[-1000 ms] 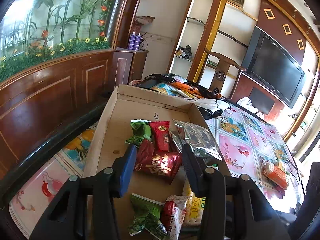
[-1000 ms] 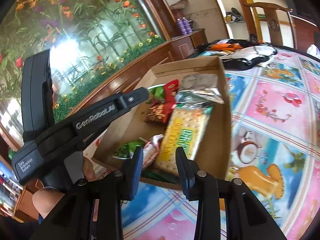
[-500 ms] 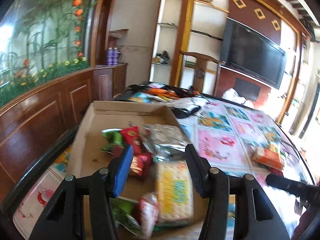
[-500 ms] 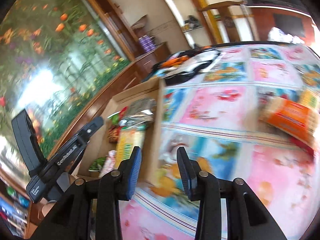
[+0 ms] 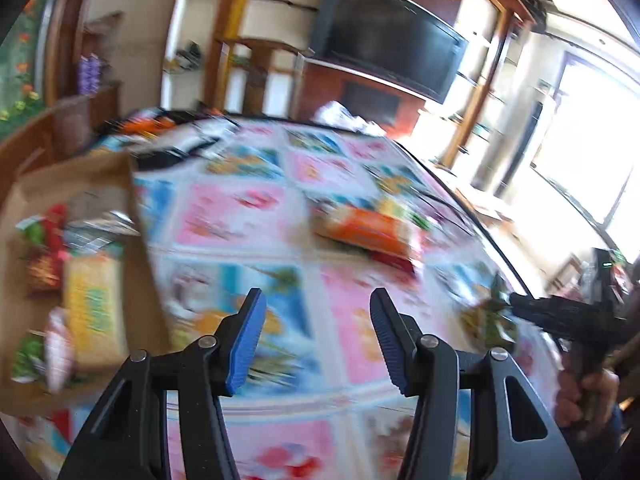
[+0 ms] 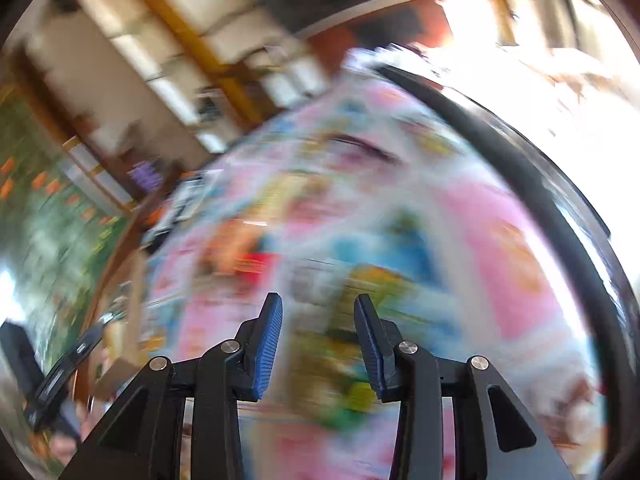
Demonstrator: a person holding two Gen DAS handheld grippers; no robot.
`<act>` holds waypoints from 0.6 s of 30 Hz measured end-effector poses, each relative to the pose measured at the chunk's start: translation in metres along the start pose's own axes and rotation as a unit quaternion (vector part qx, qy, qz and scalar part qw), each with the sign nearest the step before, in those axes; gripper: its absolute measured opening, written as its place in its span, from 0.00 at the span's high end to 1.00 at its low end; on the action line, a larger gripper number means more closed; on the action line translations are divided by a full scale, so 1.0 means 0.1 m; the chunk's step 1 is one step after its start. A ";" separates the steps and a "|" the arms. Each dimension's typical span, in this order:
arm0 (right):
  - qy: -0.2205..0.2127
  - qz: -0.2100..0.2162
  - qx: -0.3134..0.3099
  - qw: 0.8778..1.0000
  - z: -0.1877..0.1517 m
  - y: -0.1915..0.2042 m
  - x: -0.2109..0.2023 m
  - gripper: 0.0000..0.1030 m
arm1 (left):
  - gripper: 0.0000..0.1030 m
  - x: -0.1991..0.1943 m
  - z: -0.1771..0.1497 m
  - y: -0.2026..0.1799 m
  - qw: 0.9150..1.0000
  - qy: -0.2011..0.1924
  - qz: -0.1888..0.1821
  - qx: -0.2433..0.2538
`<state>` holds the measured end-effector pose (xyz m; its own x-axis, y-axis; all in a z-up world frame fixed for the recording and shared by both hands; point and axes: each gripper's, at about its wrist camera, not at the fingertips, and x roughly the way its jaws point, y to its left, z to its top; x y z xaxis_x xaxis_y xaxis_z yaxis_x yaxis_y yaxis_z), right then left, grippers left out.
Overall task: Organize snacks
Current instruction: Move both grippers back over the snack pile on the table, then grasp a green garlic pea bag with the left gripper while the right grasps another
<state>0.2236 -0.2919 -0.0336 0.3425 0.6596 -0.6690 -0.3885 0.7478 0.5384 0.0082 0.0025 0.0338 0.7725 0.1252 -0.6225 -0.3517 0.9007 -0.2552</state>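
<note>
In the left wrist view my left gripper (image 5: 317,296) is open over the patterned tablecloth (image 5: 240,208), with nothing between its fingers. A cardboard box (image 5: 140,264) of snack packets lies to its left, with a yellow cracker pack (image 5: 92,304) inside. An orange packet (image 5: 368,232) lies on the cloth ahead. A green packet (image 5: 488,320) lies at the right, at the tip of my right gripper (image 5: 520,306). The right wrist view is badly blurred: my right gripper (image 6: 318,298) is open and empty above a green and yellow blur (image 6: 380,280).
The round table's dark rim (image 6: 560,200) curves along the right. A television (image 5: 392,52) and shelves stand behind the table. Dark clutter (image 5: 176,148) lies at the table's far side behind the box. A hand (image 5: 580,396) holds the right gripper's handle.
Both grippers have swung right, away from the box and out over the tablecloth. The box has slid to the left edge of each view. Both views are now motion-blurred.
</note>
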 end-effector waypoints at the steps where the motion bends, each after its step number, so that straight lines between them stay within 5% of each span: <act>1: 0.007 0.003 0.015 1.000 0.00 -0.09 0.01 0.60 | 0.49 0.03 -0.02 -0.06 1.000 0.007 -0.007 0.005; 8: 0.060 0.088 0.036 0.994 -0.25 0.19 0.19 0.60 | 0.46 0.05 -0.11 -0.26 0.999 0.022 -0.011 0.026; 12: 0.120 0.171 -0.004 0.978 -0.39 0.61 0.37 0.59 | 0.40 0.03 -0.14 -0.30 0.999 0.033 -0.015 0.036; 15: 0.059 0.132 -0.026 0.989 -0.20 0.58 0.13 0.59 | 0.35 0.03 -0.16 -0.35 0.998 0.042 -0.029 0.041; 18: 0.009 0.051 -0.013 0.999 0.01 0.36 -0.07 0.40 | 0.28 0.07 -0.19 -0.43 0.996 0.056 -0.039 0.052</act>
<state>0.2080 -0.2700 -0.0092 0.2850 0.7302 -0.6209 -0.4417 0.6749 0.5910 0.0186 -0.0436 0.0261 0.7294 0.0103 -0.6840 -0.2306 0.9451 -0.2316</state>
